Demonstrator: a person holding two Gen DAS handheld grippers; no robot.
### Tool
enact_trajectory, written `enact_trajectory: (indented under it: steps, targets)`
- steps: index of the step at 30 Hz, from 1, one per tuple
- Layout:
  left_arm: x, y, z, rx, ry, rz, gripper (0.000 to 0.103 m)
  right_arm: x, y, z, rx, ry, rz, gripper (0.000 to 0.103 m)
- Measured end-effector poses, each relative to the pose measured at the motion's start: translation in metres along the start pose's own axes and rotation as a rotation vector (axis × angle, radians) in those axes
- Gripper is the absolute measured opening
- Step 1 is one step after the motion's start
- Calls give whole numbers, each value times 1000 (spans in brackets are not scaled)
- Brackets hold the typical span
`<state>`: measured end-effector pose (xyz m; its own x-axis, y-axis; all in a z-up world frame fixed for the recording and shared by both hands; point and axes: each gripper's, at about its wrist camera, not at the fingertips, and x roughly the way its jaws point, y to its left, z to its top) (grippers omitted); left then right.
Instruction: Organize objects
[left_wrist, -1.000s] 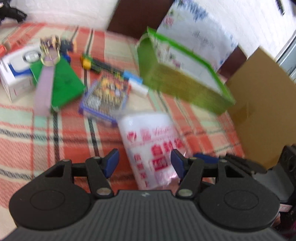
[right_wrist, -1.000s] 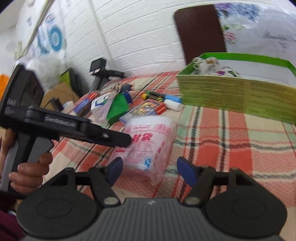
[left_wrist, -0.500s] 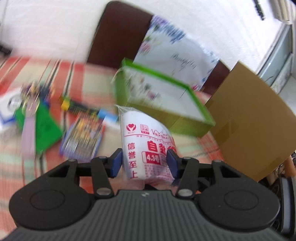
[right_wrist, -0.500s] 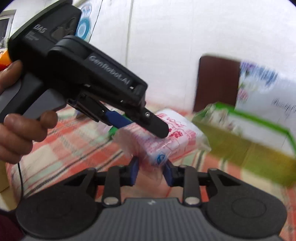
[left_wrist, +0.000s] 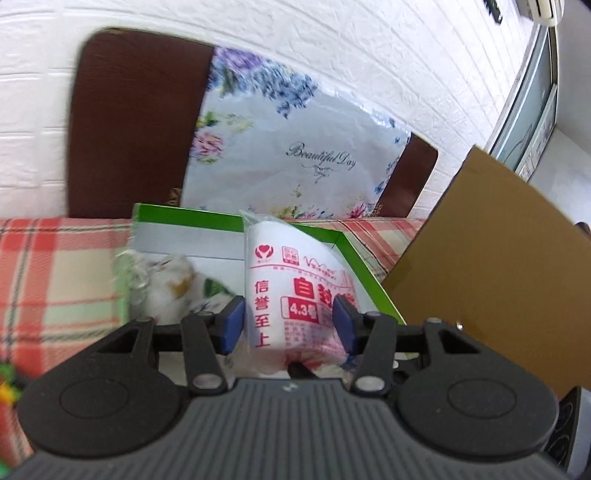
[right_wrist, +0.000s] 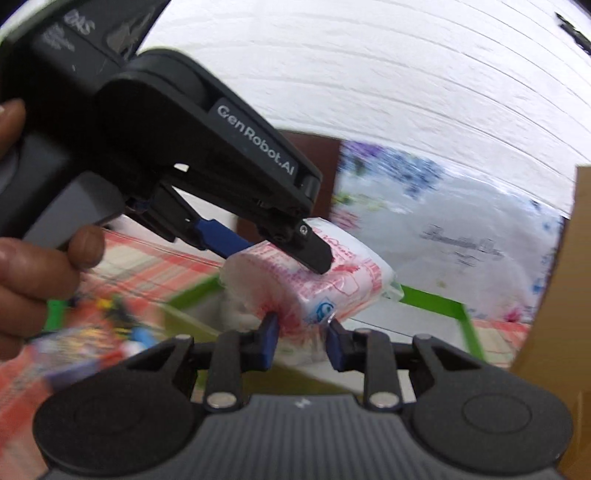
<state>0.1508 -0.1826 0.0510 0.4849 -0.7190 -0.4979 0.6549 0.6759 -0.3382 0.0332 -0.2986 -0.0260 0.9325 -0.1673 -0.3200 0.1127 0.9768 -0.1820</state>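
A white plastic packet with red print (left_wrist: 295, 295) is held in the air by both grippers. My left gripper (left_wrist: 288, 323) is shut on its sides; in the right wrist view it reaches in from the upper left (right_wrist: 273, 254). My right gripper (right_wrist: 301, 341) is shut on the packet's near end (right_wrist: 310, 291). The packet hangs above the open green box (left_wrist: 177, 216), which holds a crumpled clear bag with white contents (left_wrist: 166, 280). The box also shows in the right wrist view (right_wrist: 436, 299).
A brown cardboard sheet (left_wrist: 491, 266) stands close on the right of the box. A dark chair back (left_wrist: 133, 122) with a floral bag (left_wrist: 295, 155) is behind it. Small items lie blurred on the checked tablecloth (right_wrist: 122, 328) at the left.
Both grippers closed on the packet, lifted it off the tablecloth and carried it right, over the green box.
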Motion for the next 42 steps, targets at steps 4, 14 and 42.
enact_trajectory:
  steps: [4, 14, 42]
  targets:
    - [29, -3, -7, 55, 45, 103, 53, 31, -9, -10, -12, 51, -110, 30]
    - [-28, 2, -49, 54, 14, 229, 54, -11, 18, -15, 100, -11, -35, 36]
    - [-174, 115, -167, -223, -56, 469, 61, -9, 132, -10, 112, 241, 372, 62]
